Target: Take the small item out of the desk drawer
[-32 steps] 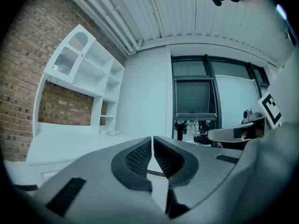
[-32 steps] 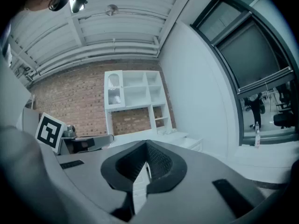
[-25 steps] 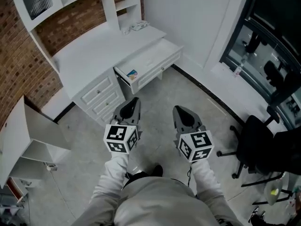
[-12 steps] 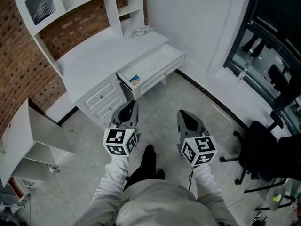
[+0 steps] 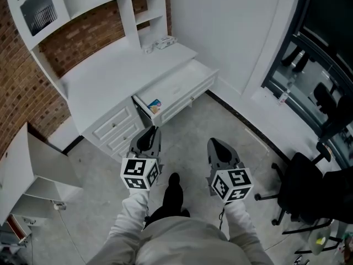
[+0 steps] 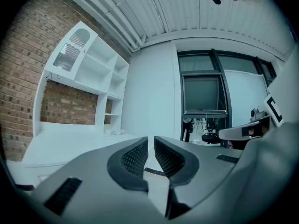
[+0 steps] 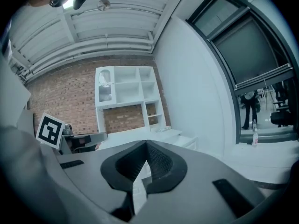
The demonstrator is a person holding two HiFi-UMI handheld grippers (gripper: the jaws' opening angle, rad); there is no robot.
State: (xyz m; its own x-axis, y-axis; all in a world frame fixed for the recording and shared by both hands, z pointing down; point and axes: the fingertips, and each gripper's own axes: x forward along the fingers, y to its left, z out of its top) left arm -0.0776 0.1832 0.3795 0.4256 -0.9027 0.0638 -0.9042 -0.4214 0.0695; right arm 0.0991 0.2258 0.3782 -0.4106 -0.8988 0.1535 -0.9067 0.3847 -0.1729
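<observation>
The small item (image 5: 155,103) — blue with a bit of orange — lies in the open drawer (image 5: 157,115), and nothing touches it. The drawer sticks out of the white desk (image 5: 110,70), just beside a stack of shut drawers (image 5: 113,128) on its left. A few small things (image 5: 161,43) sit at the back of the desktop, below white shelves (image 5: 140,15) set against a brick wall (image 5: 22,87).

Both grippers are held over the floor in front of the desk, clear of the drawer. The left gripper (image 5: 151,132) points toward the drawer. Its jaws are closed down to a thin slit, with nothing between them. The right gripper (image 5: 217,144) is beside it, its jaw tips touching — empty too. A shoe (image 5: 173,187) shows on the floor below the grippers, and an office chair (image 5: 300,181) stands off to the right.
</observation>
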